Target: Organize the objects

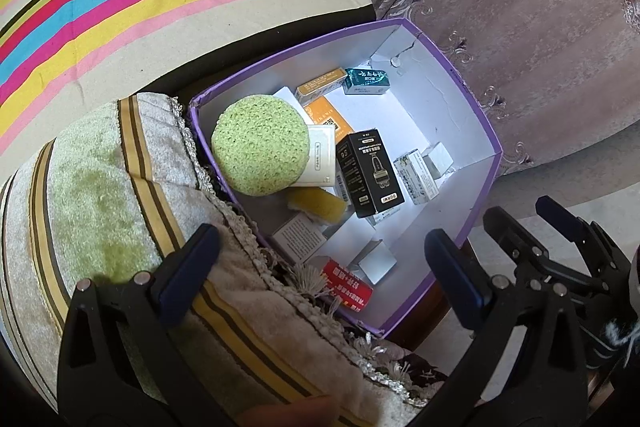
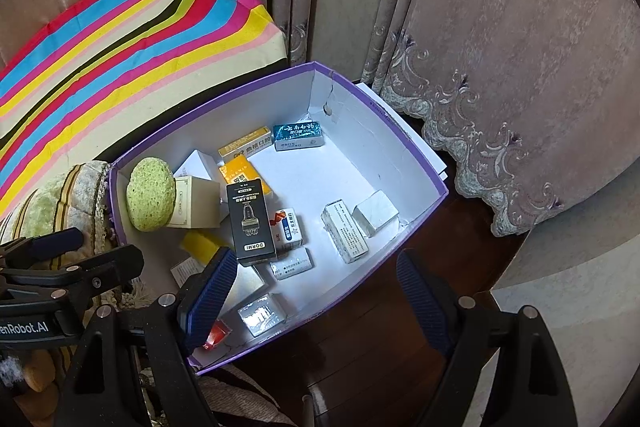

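A striped cushion (image 1: 120,7) lies at far left, with a fringed green-and-tan pillow (image 1: 100,195) below it, pressed against the purple box (image 1: 486,187). Above the pillow's edge hangs the left gripper (image 1: 324,275), jaws spread wide with nothing between them. Inside the box, from the left: a round green sponge (image 2: 151,193), a yellow sponge (image 2: 200,241), a black carton (image 2: 250,221), then small white cartons. The right gripper (image 2: 316,303) hovers over the box's near edge, jaws wide apart and empty. Embroidered curtains (image 2: 500,67) hang at right.
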The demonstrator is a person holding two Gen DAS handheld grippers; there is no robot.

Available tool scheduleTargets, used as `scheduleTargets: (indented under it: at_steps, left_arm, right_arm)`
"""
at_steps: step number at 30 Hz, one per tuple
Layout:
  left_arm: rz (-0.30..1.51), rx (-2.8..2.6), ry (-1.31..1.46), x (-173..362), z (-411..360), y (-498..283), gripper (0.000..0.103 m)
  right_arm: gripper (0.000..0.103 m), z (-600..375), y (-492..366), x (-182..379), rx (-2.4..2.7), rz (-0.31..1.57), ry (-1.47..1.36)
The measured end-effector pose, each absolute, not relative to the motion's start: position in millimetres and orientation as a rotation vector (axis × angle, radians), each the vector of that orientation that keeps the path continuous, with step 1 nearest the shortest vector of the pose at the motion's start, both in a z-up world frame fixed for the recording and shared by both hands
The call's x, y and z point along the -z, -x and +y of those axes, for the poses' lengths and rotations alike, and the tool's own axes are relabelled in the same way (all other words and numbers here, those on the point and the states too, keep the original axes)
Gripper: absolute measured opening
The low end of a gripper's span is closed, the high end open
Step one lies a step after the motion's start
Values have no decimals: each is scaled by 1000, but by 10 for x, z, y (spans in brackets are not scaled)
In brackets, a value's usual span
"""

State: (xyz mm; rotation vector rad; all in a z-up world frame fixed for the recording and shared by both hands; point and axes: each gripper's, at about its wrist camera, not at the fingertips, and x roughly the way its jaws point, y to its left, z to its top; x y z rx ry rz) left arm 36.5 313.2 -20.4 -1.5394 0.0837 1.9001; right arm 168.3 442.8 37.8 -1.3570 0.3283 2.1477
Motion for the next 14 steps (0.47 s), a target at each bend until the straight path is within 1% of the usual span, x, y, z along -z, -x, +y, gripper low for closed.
scheduleTargets:
  at_steps: [14]
  left_arm:
    - [49, -1917, 1518, 213, 3115, -365, 102]
  right_arm:
    - [83, 4444, -1682, -325, -2134, 342, 1368]
